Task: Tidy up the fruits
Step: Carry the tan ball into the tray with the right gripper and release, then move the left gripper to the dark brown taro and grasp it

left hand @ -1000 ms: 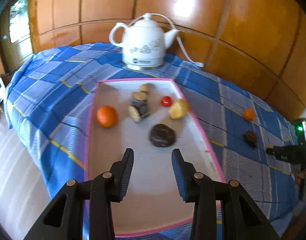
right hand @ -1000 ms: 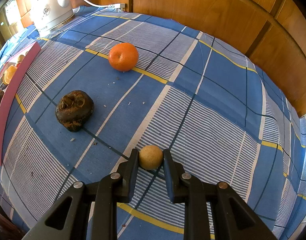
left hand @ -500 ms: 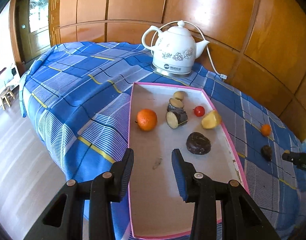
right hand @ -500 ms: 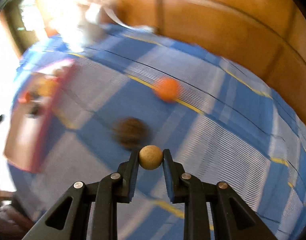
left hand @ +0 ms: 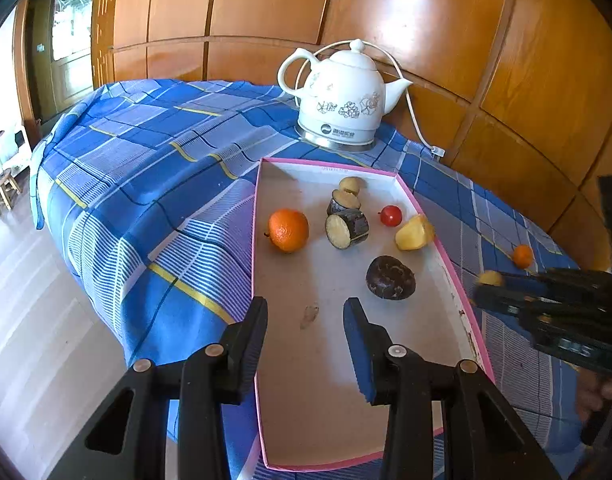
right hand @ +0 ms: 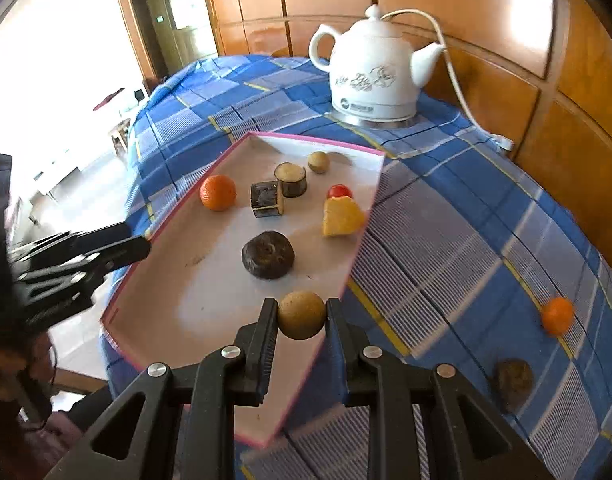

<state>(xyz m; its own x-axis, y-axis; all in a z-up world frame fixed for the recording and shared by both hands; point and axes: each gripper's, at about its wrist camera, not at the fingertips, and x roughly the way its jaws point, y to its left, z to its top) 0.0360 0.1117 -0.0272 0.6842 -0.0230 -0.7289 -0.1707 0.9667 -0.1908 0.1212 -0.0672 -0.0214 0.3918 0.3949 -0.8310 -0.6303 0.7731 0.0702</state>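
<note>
The right gripper (right hand: 302,314) pinches a small tan round fruit (right hand: 301,314), probably above the pink-rimmed tray's (right hand: 364,216) near right edge; the left gripper (left hand: 305,330) hangs part-open, empty.

1. White floral kettle (left hand: 343,100) on its metal base, at the far side of the worktop.
2. White cord (right hand: 458,80) runs from it along the wood-panel wall (left hand: 426,20).
3. Blue plaid cloth (left hand: 154,184) covers the worktop.
4. Small wooden stool (left hand: 2,190) on the floor, left.
</note>
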